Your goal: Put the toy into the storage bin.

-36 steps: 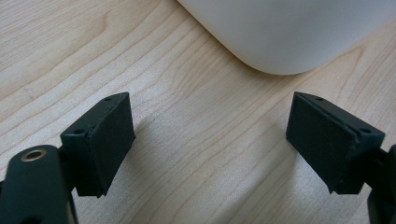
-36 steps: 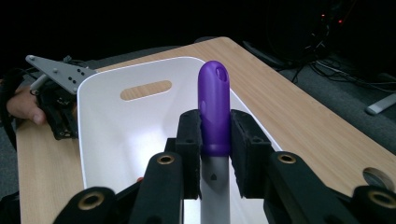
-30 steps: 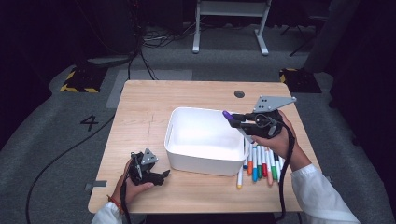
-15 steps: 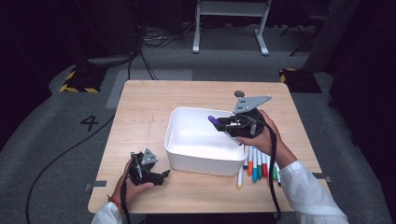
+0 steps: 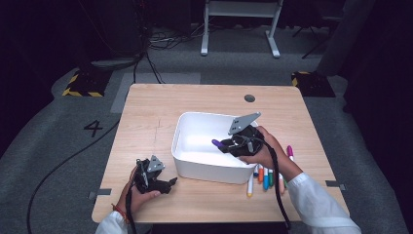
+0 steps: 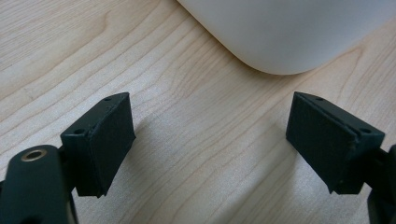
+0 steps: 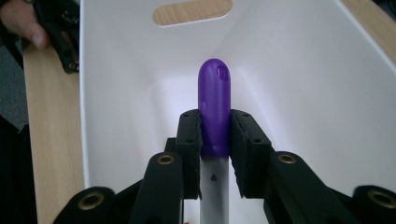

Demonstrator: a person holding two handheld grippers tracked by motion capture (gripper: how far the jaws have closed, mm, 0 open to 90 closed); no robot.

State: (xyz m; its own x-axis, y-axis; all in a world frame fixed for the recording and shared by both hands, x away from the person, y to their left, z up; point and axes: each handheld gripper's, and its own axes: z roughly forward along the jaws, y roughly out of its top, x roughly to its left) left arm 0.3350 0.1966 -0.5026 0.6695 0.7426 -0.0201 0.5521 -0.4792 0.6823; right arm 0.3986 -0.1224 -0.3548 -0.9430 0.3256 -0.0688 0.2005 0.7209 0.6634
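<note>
My right gripper (image 5: 225, 145) (image 7: 215, 135) is shut on a purple-capped marker (image 5: 216, 143) (image 7: 214, 109) and holds it inside the white bin (image 5: 181, 127) (image 7: 112, 79), cap pointing toward the bin's left wall. The marker's white barrel runs back between the jaws. Several more markers (image 5: 265, 176) lie on the table just right of the bin, by my right wrist. My left gripper (image 5: 168, 183) (image 6: 210, 140) rests on the wooden table near the bin's front left corner (image 6: 285, 37), open, with only bare wood between its pads.
The wooden table (image 5: 146, 112) has bare surface behind and left of the bin. A dark round hole (image 5: 250, 98) sits near the far edge. Cables trail from both grippers over the front edge.
My right gripper has carried the purple marker leftward and down, from above the bin's right rim to inside the bin. The left gripper has stayed put.
</note>
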